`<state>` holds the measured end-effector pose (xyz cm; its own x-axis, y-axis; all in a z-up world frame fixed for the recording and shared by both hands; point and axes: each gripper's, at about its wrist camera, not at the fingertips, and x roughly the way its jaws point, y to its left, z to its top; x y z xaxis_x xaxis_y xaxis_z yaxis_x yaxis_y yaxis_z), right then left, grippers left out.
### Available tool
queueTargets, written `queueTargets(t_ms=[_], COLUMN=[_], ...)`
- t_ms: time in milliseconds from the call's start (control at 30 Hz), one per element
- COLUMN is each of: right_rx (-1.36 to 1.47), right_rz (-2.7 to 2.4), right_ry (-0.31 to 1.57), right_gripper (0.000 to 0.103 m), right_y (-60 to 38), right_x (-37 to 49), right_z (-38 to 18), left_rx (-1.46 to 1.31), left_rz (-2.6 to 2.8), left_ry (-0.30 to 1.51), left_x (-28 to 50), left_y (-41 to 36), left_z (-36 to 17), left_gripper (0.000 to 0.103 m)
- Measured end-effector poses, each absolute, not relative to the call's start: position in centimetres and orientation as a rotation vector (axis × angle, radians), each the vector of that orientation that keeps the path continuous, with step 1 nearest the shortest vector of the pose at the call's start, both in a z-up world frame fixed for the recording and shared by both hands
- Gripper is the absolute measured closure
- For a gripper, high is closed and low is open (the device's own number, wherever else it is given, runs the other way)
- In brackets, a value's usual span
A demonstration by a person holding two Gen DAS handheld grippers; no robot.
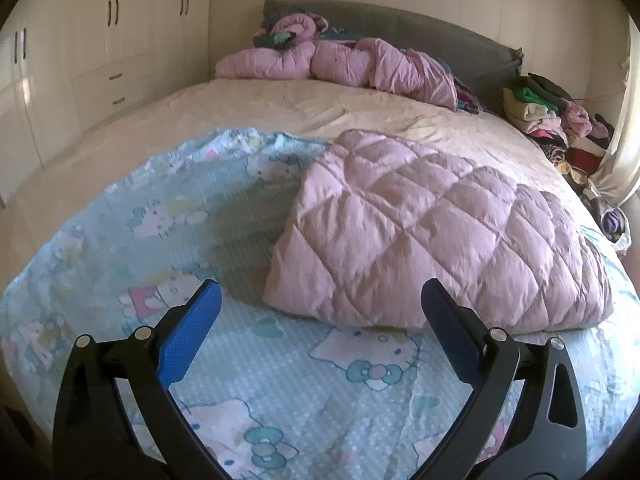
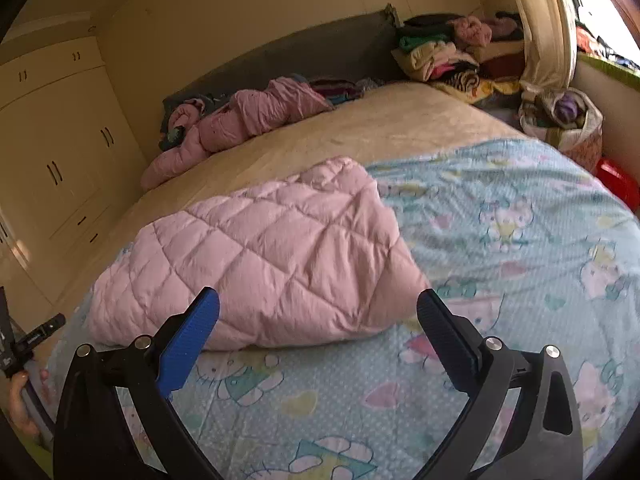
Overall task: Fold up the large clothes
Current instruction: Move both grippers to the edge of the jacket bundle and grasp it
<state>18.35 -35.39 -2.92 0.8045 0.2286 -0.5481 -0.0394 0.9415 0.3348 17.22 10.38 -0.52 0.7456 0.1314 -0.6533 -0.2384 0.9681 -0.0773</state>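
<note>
Jaws spread wide and empty, the left gripper point(image 1: 320, 312) hovers above the cartoon-print sheet point(image 1: 280, 380); the folded pink quilted garment point(image 1: 432, 236) lies on that sheet just beyond its fingertips. From the right wrist, the right gripper point(image 2: 318, 316), equally agape, faces the garment's near edge.

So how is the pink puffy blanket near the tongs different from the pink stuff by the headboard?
The quilted pink blanket is folded into a fairly neat, flat bundle; the crumpled pink bedding by the grey headboard is bunched up and twisted. The folded one lies on the blue cartoon-cat sheet; the crumpled one lies on the bare cream mattress cover. Both are pink and puffy.
</note>
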Motion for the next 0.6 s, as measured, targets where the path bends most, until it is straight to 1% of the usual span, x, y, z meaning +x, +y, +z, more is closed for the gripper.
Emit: queueTargets(t_ms=[333,600], right_rx=[0.379,0.471], right_rz=[0.142,0.148], right_ry=[0.720,0.808], right_gripper=[0.004,0.004], right_y=[-35.2,-35.0], right_x=[19.0,20.9], right_z=[-6.3,-9.2], left_rx=[-0.216,-0.377], left_rz=[0.170,0.074], left_ry=[0.775,0.842], left_x=[18.1,19.5], left_y=[10.1,10.5], left_z=[-3.1,-5.9], left_gripper=[0.009,0.009])
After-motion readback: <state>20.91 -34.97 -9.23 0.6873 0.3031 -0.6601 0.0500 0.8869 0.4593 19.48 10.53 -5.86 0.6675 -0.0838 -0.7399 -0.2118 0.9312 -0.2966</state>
